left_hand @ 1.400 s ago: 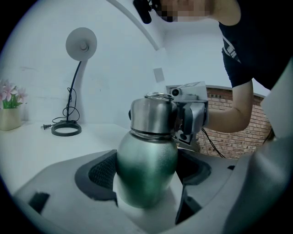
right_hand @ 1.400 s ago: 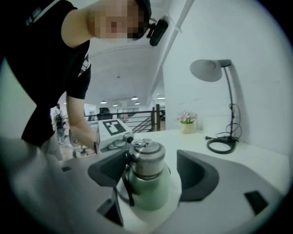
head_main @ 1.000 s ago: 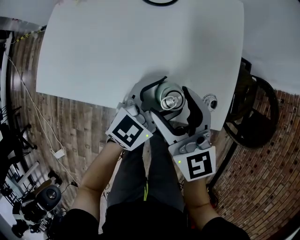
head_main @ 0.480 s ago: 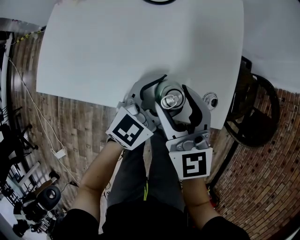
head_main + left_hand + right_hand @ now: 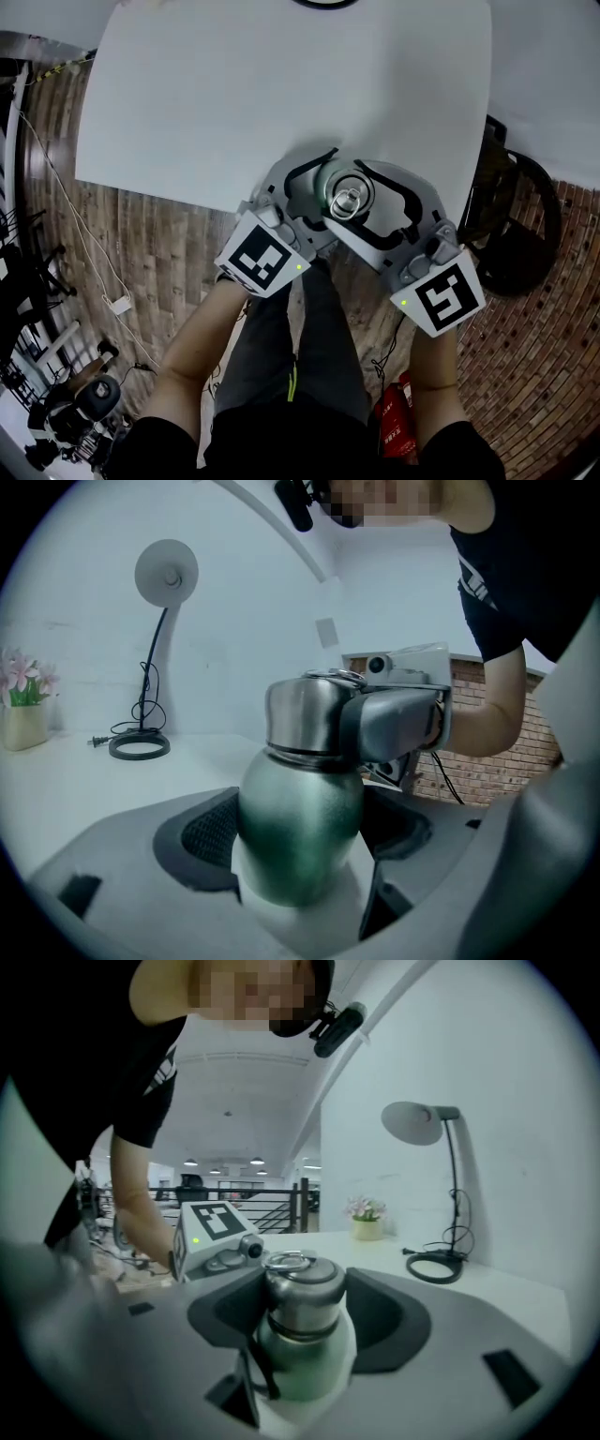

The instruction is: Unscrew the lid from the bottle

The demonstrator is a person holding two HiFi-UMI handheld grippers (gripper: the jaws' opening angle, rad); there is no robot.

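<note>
Head view: steel lid (image 5: 347, 200) clamped in right gripper (image 5: 302, 1316), left gripper (image 5: 300, 883) clamped round the green bottle (image 5: 300, 799) at the worktop's (image 5: 281, 94) near edge. If left slips, bottle probably just spins with it.

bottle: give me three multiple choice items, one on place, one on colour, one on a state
1. Where is the bottle in the head view?
A. by the near edge of the table
B. by its far edge
C. at its centre

2. What colour is the bottle's body?
A. red
B. green
C. white

3. The left gripper is:
A. open and empty
B. shut on the lid
C. shut on the bottle's body

Answers:
1 A, it is just inside the table's nearest edge.
2 B, the left gripper view shows green below the steel lid.
3 C, its pads press on the green body, while the right gripper clamps the lid.
</note>
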